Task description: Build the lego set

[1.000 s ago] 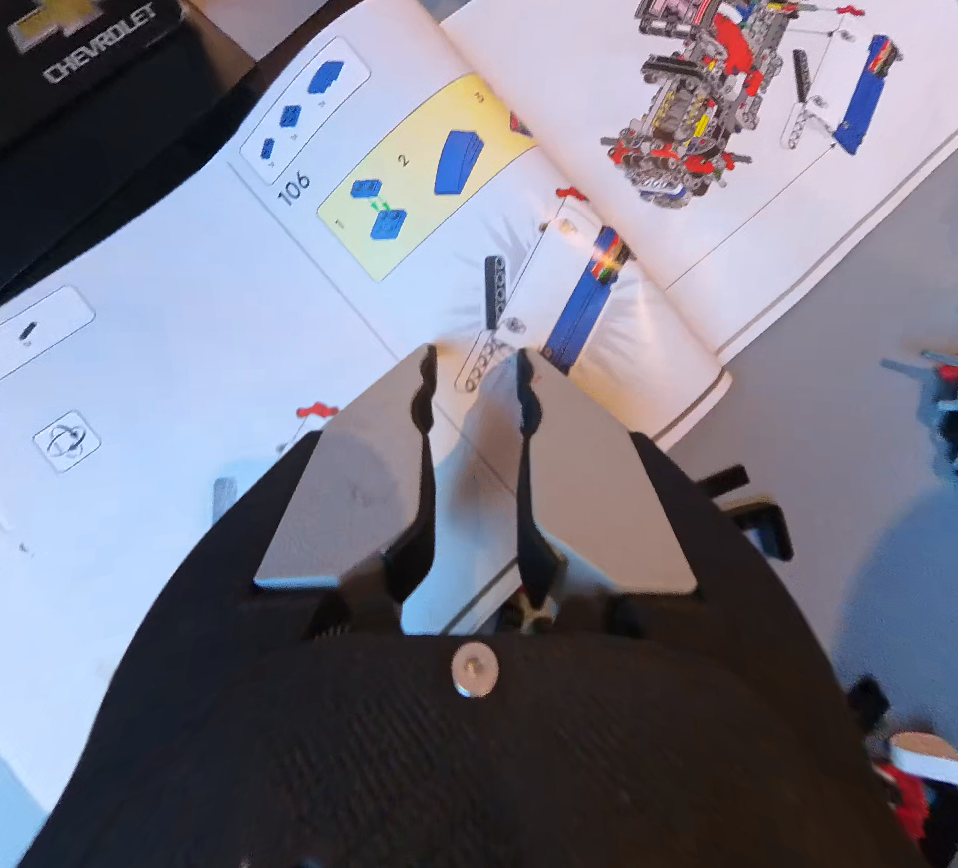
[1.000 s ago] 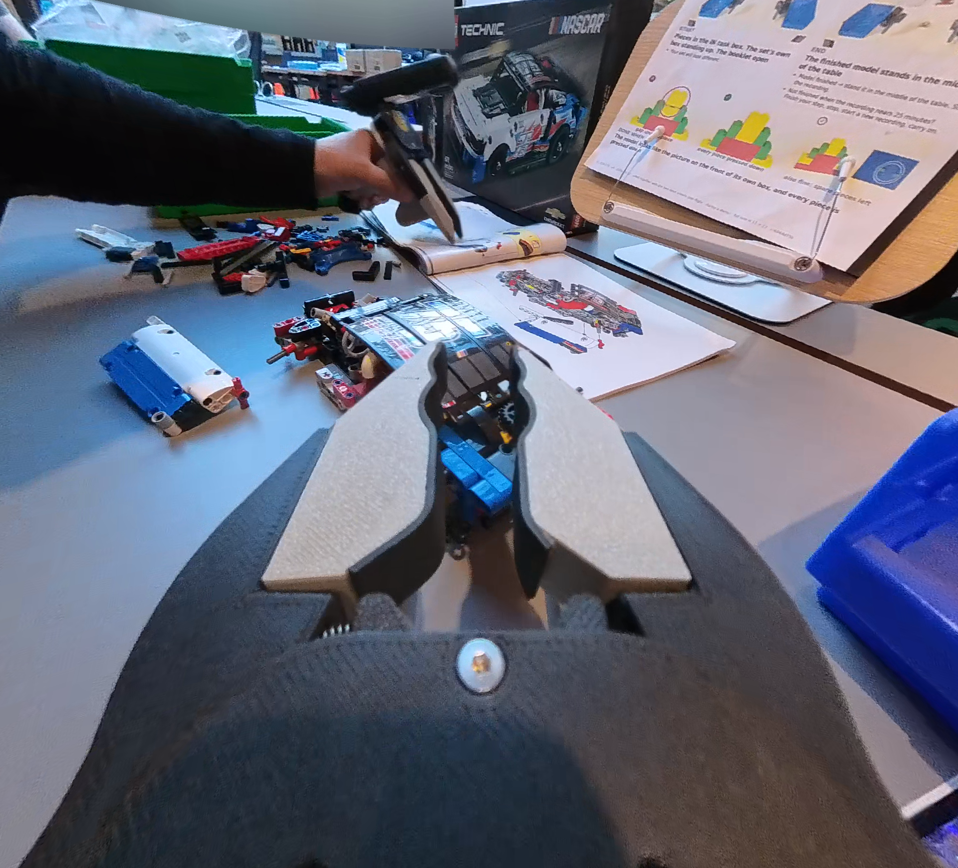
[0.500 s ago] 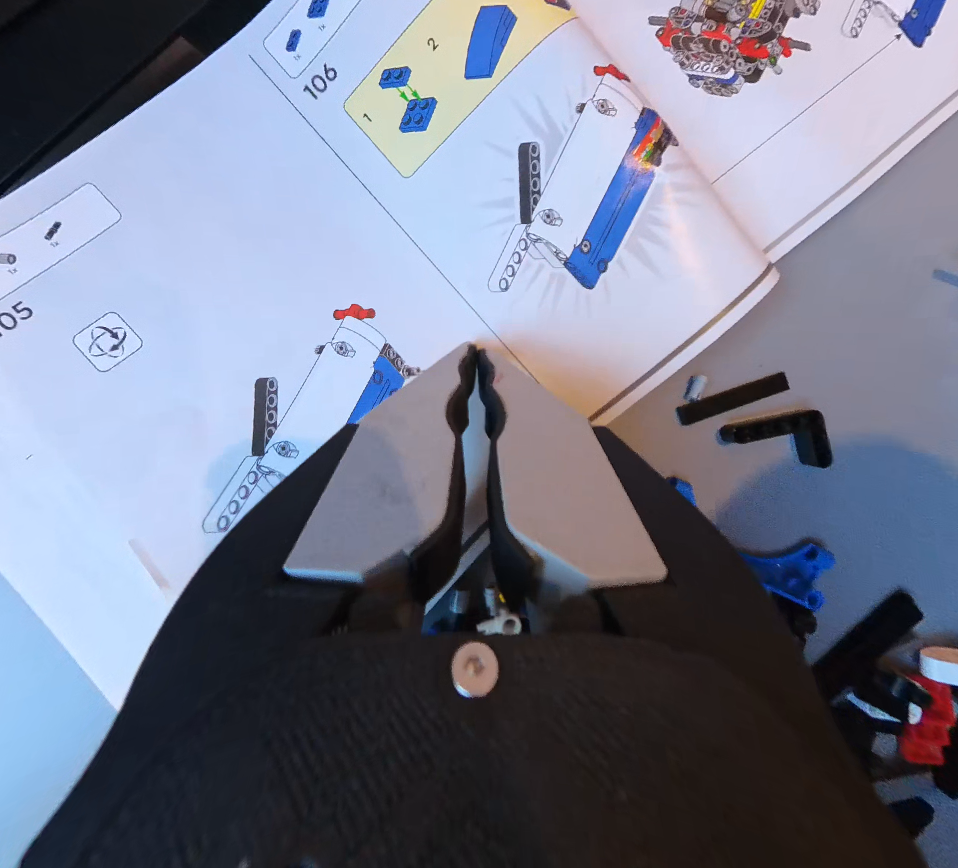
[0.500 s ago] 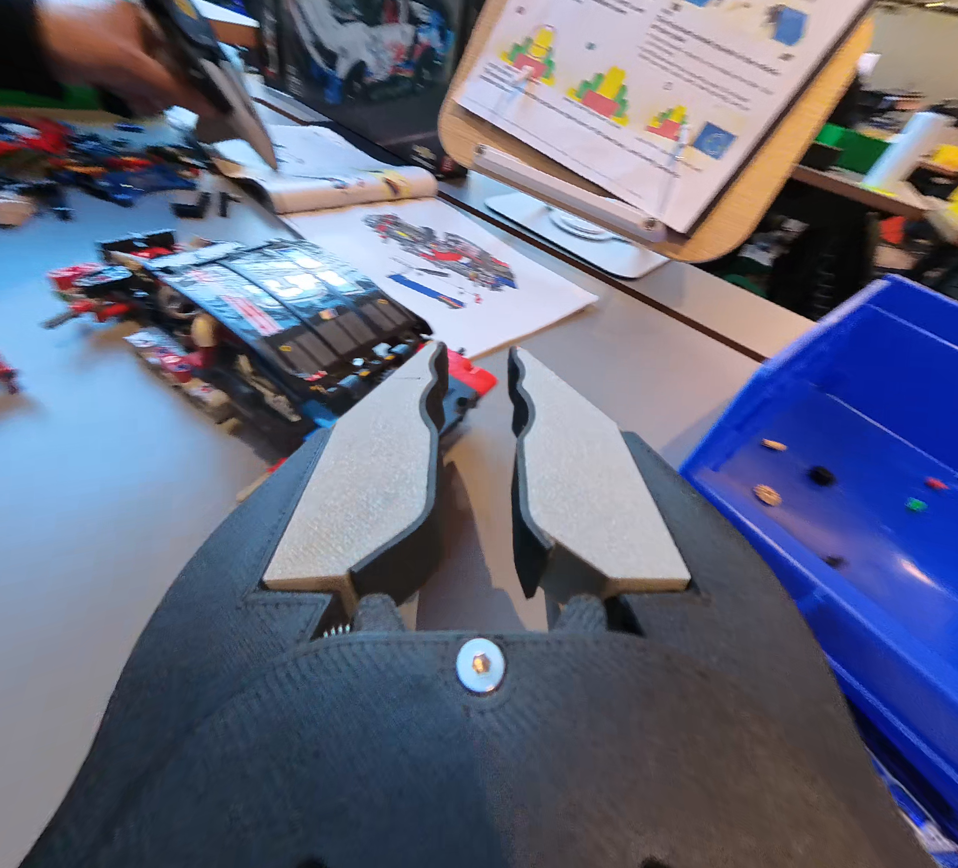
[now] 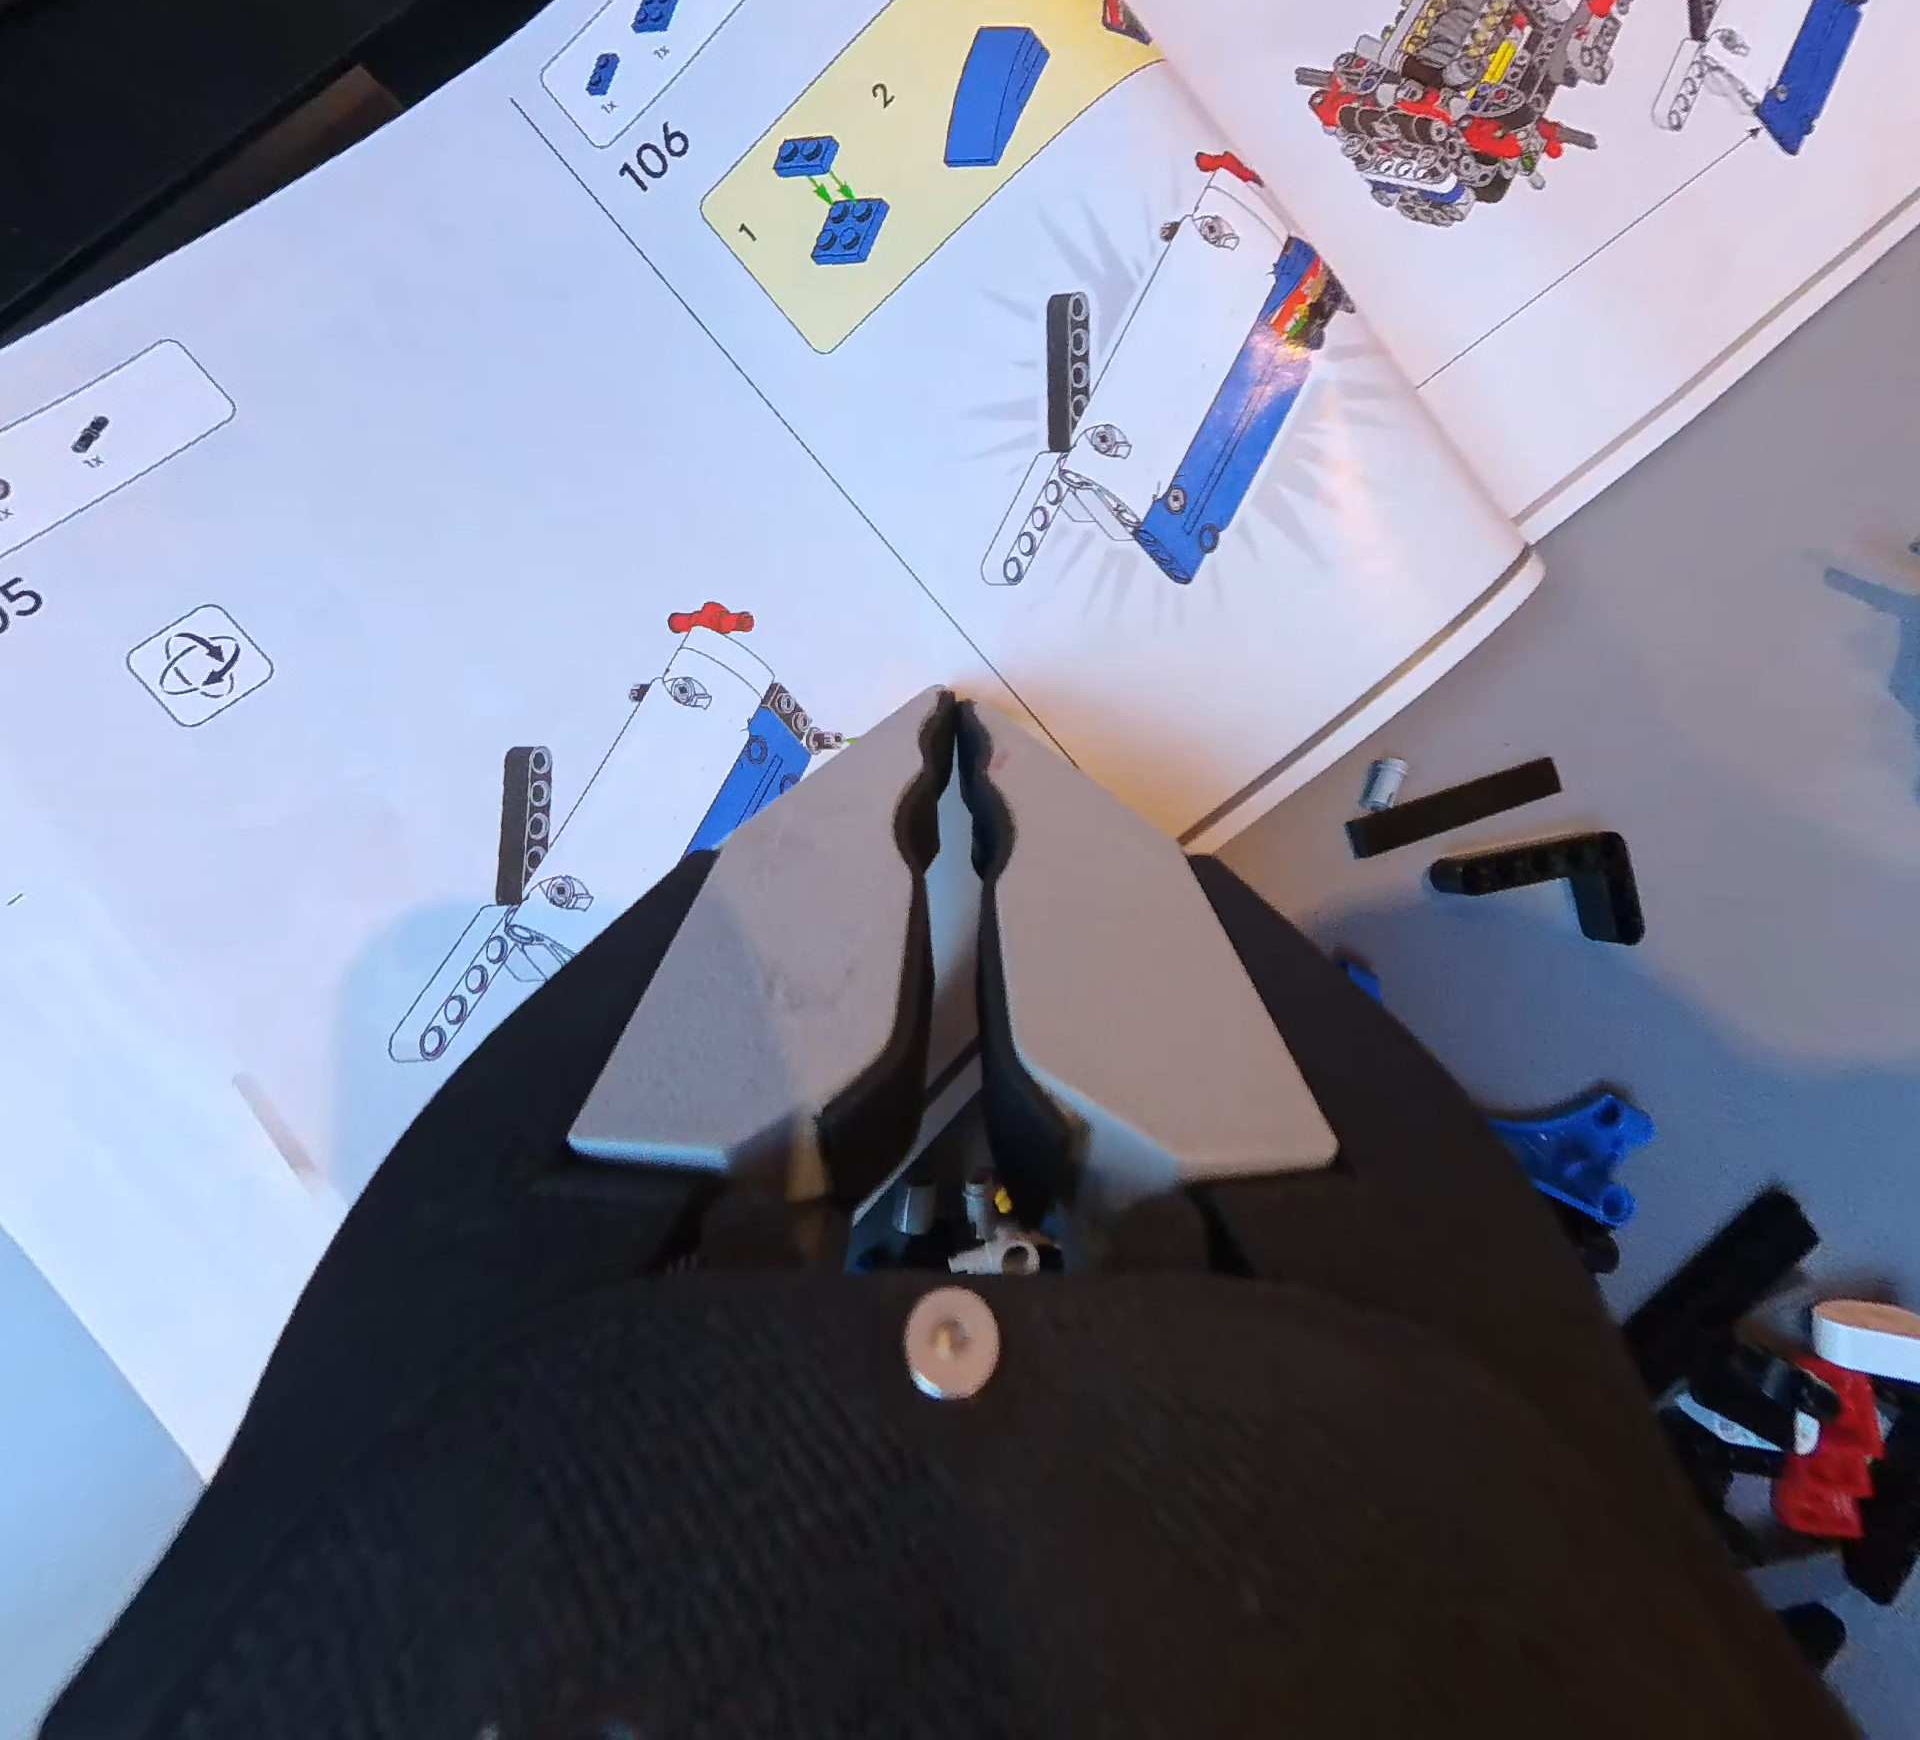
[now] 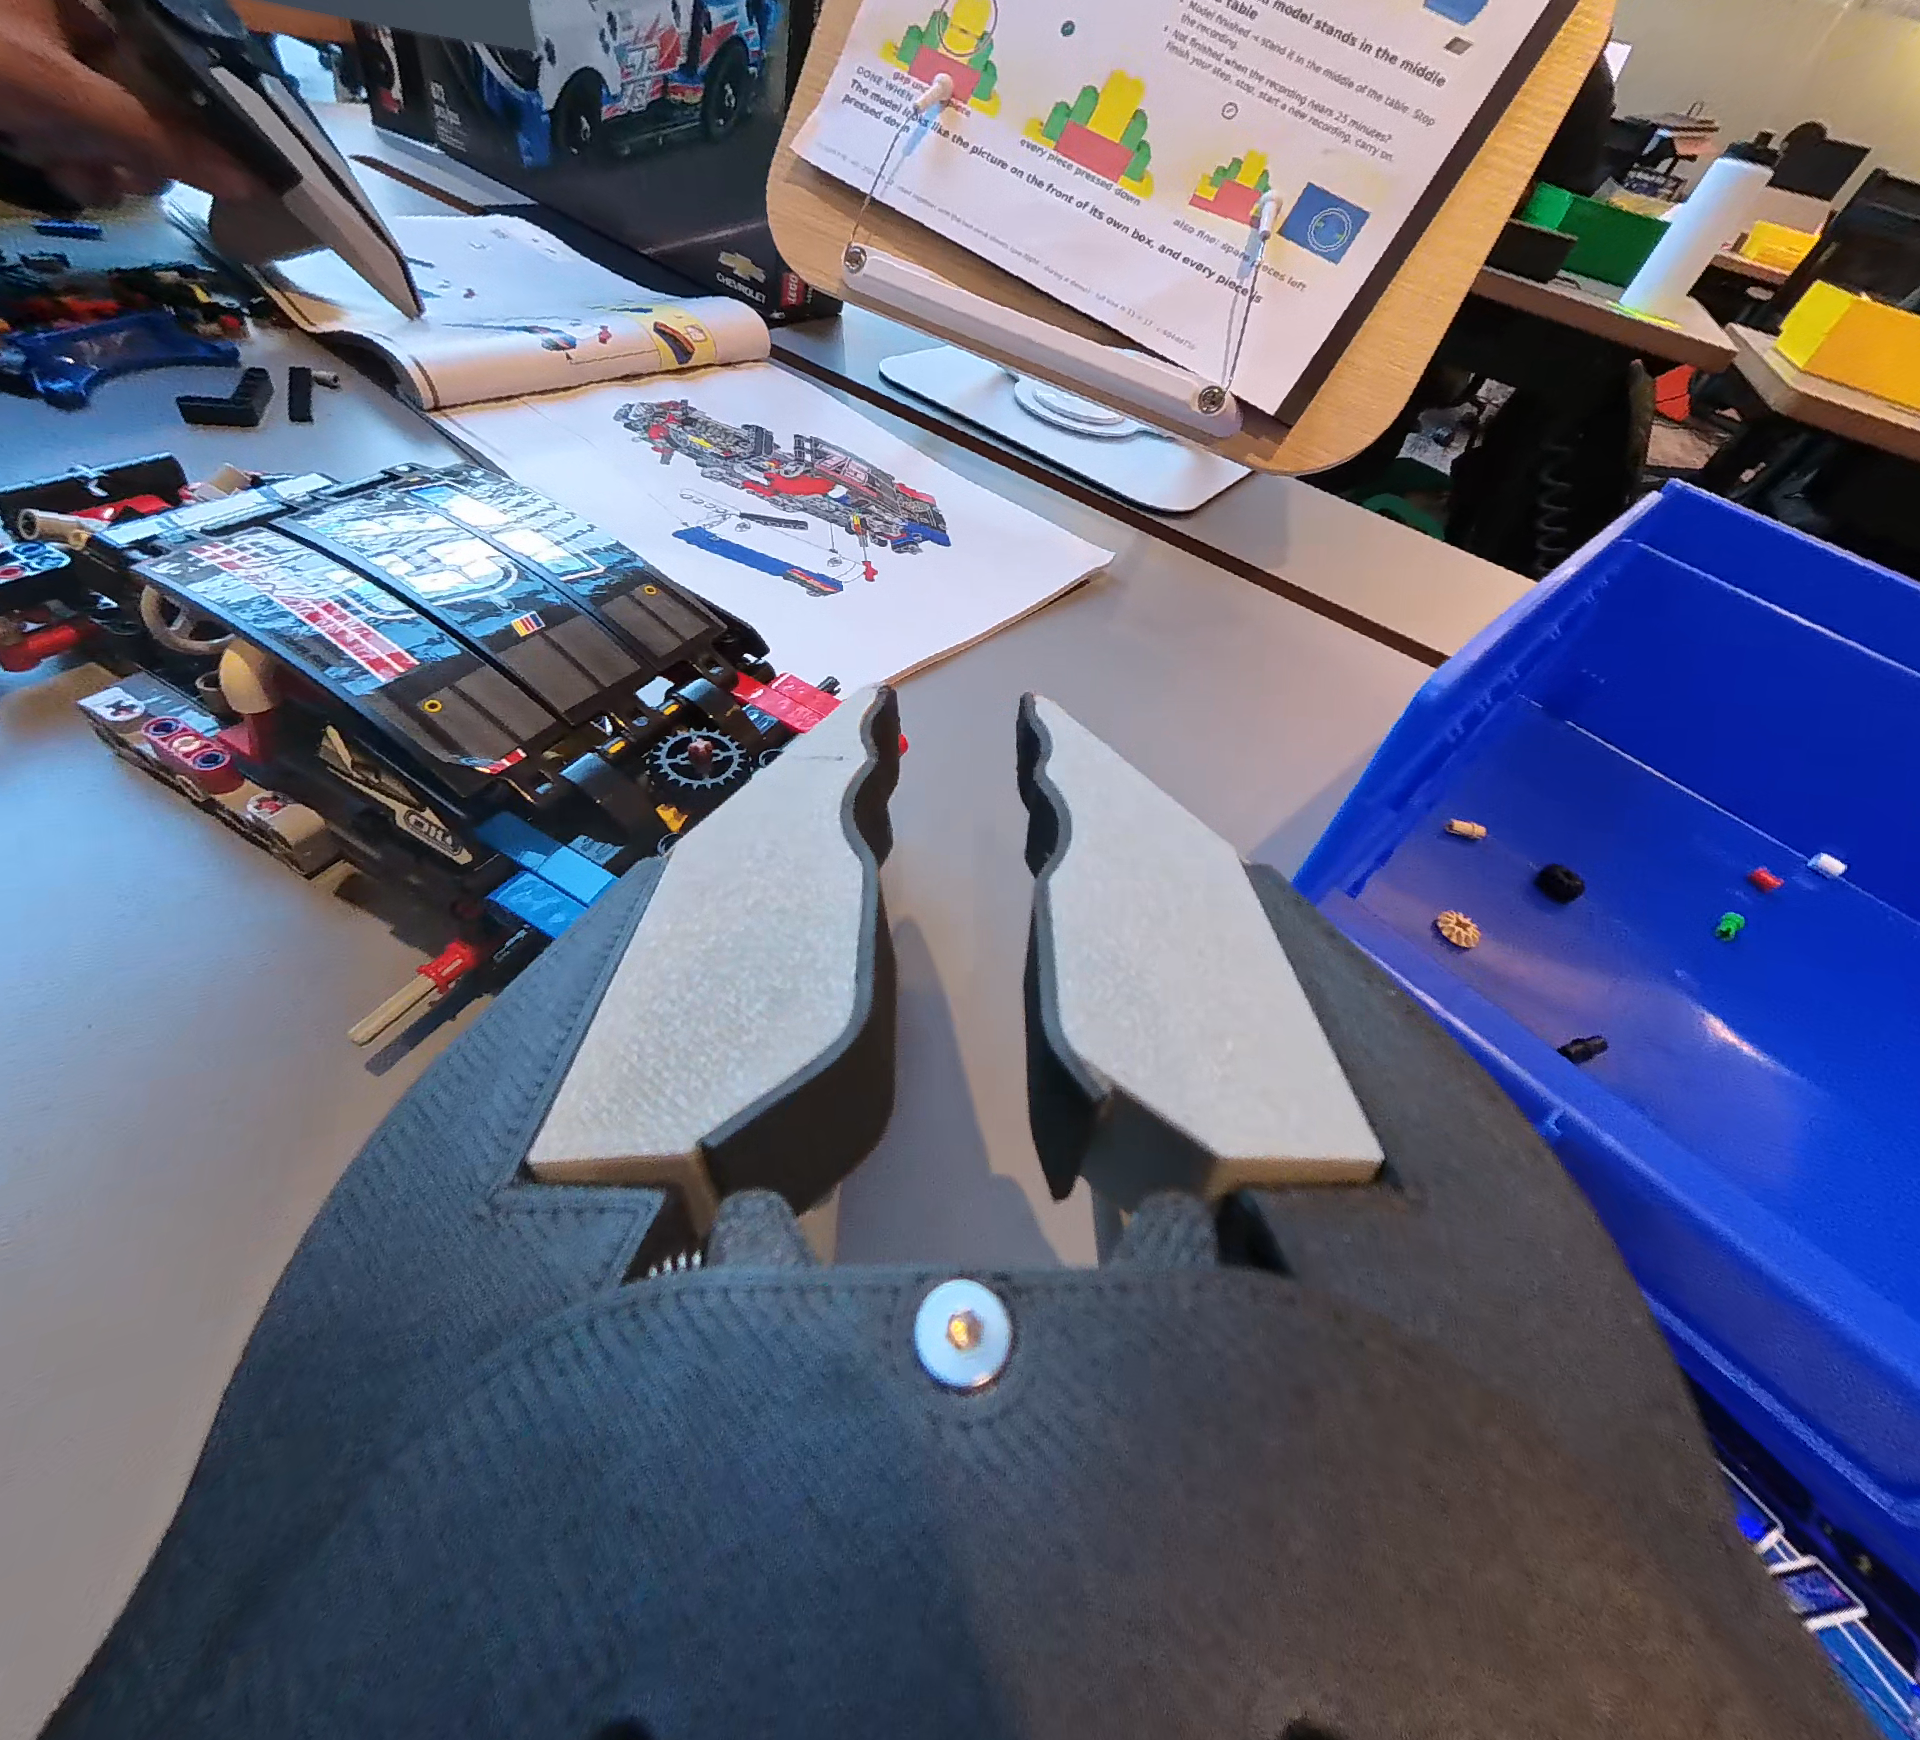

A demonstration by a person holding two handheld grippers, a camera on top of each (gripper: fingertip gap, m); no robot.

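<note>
My left gripper (image 5: 951, 708) is shut, its tips together just above the open instruction booklet (image 5: 520, 443) near its lower page edge. I see nothing between the fingers. It also shows in the right wrist view (image 6: 400, 298), held by a hand, tip down on the booklet (image 6: 520, 308). My right gripper (image 6: 956, 714) is open and empty above the grey table, between the partly built black, red and blue car model (image 6: 416, 610) on its left and a blue bin (image 6: 1662, 651) on its right.
Loose parts lie right of the booklet: a black L-beam (image 5: 1558, 880), a blue curved piece (image 5: 1569, 1150), red and black pieces (image 5: 1818, 1441). The bin holds several tiny parts (image 6: 1558, 882). A wooden stand with a printed sheet (image 6: 1195, 80) and the set's box (image 6: 644, 28) stand behind. The tips of one gripper are about 45 cm away from the tips of the other.
My left gripper has shut and drawn back toward the booklet's lower edge. My right gripper has swung right, from over the car model toward the blue bin, and stays open.
</note>
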